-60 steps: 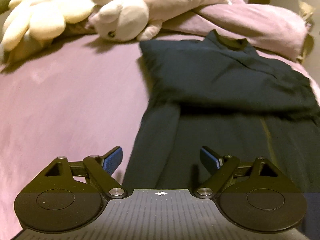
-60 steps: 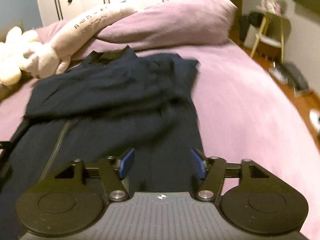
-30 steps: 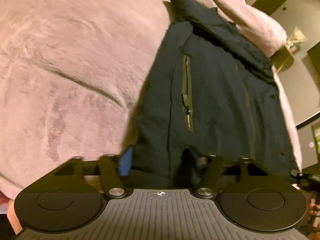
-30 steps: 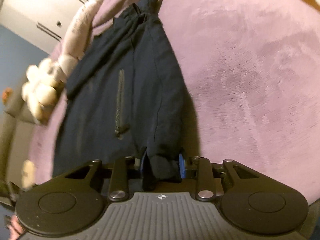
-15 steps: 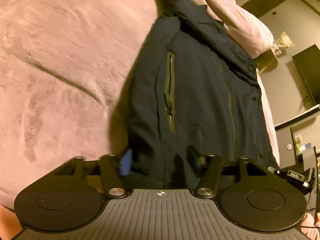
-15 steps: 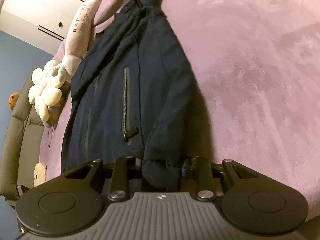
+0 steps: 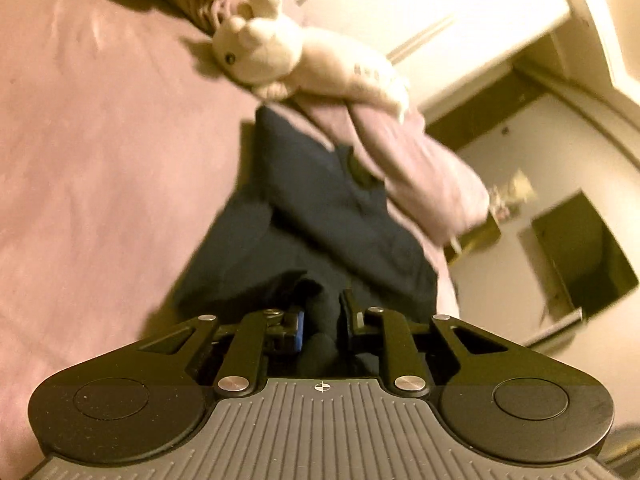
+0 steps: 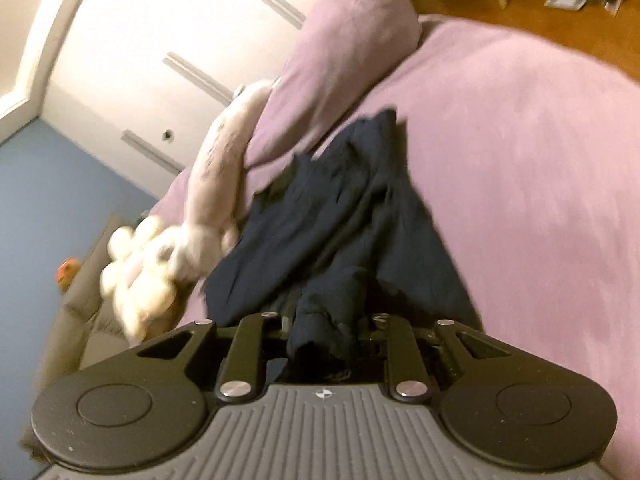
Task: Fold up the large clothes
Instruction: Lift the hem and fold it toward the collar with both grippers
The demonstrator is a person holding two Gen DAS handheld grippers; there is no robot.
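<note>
The left gripper has its jaws pinching a bunched edge of the dark navy jacket, the cloth wedged between the blue-padded fingers. The right gripper likewise has its jaws clamped on a thick wad of the same jacket, which fills the gap between them. The garment lies on the purple bed, running from each gripper toward 12 o'clock, its far end near the purple pillow. In the left wrist view the pillow sits at 1 o'clock of the jacket. A long pale plush toy lies at 11 o'clock in that view, touching the pillow; in the right wrist view it lies along the jacket's 9 o'clock side. Both views are motion-blurred.
</note>
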